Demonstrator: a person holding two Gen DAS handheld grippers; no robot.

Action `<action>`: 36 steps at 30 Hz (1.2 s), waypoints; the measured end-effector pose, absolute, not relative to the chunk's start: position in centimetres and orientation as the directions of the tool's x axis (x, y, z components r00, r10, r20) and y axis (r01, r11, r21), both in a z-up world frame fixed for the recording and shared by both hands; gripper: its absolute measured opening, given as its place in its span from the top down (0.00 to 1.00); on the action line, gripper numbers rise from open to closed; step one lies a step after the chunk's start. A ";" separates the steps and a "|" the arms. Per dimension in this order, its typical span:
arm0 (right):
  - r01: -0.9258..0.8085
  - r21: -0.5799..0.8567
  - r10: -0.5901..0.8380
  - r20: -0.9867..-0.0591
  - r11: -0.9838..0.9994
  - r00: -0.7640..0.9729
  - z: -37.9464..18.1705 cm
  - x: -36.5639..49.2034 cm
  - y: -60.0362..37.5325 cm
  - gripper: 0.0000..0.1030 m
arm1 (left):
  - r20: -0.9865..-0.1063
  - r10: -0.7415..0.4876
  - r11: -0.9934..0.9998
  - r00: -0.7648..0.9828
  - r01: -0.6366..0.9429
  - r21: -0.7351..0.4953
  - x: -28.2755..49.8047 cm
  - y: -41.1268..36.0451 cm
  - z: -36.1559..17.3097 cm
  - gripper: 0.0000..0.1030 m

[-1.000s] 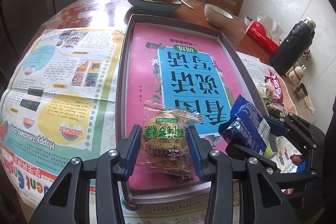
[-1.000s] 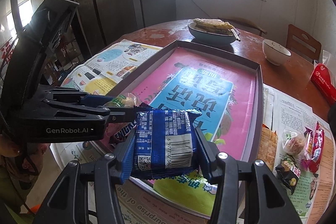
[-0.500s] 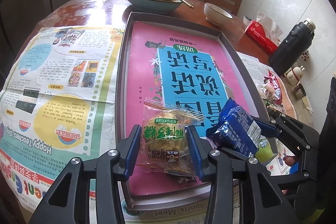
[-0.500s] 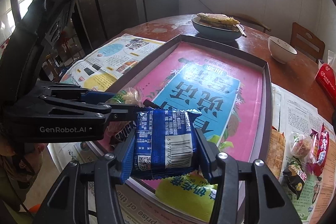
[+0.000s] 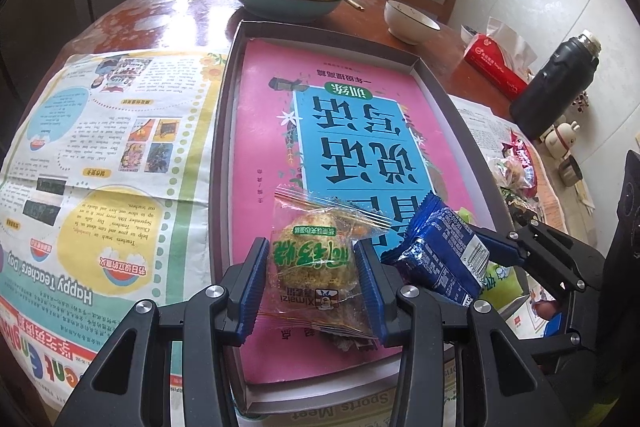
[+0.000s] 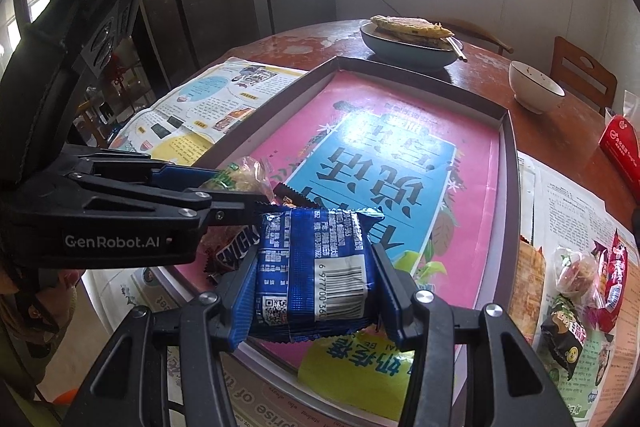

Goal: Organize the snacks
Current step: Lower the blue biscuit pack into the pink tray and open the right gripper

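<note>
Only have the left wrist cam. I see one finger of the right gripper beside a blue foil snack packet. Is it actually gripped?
Observer: Yes. The right gripper has both pads pressed on the sides of the blue foil snack packet.
Operator: Anything in the tray under my clear-wrapped cake?
Observer: A brown Snickers bar lies on the pink book cover in the dark shallow tray, below the left gripper and its clear-wrapped cake.
Operator: Any snacks outside the tray?
Observer: A black packet with a yellow cartoon face lies on the newspaper right of the tray.
</note>
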State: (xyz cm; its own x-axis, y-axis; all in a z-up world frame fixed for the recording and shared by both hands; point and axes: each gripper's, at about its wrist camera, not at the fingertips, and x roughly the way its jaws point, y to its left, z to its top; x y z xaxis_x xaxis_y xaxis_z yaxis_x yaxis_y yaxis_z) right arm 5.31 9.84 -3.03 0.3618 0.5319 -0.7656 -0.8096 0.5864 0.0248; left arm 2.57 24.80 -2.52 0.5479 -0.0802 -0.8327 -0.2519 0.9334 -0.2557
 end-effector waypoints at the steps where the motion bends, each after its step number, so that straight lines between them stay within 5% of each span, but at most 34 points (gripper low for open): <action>1: -0.808 0.024 0.529 -0.768 0.588 0.361 -3.0 5.3 9.8 0.49 | -0.833 -0.081 0.934 0.547 -0.250 -0.256 2.7 24.8 -2.5 0.56; 17: -0.802 0.013 0.523 -0.764 0.598 0.377 -2.8 5.3 9.7 0.46 | -0.833 -0.085 0.931 0.546 -0.254 -0.262 2.7 25.0 -2.7 0.56; 21: -0.797 -0.002 0.525 -0.752 0.604 0.400 -2.4 5.1 9.4 0.37 | -0.834 -0.084 0.931 0.546 -0.255 -0.261 2.6 24.9 -2.7 0.56; 36: -0.777 -0.006 0.527 -0.732 0.629 0.432 -1.5 5.2 8.3 0.31 | -0.828 -0.077 0.931 0.555 -0.258 -0.260 2.5 24.7 -1.9 0.55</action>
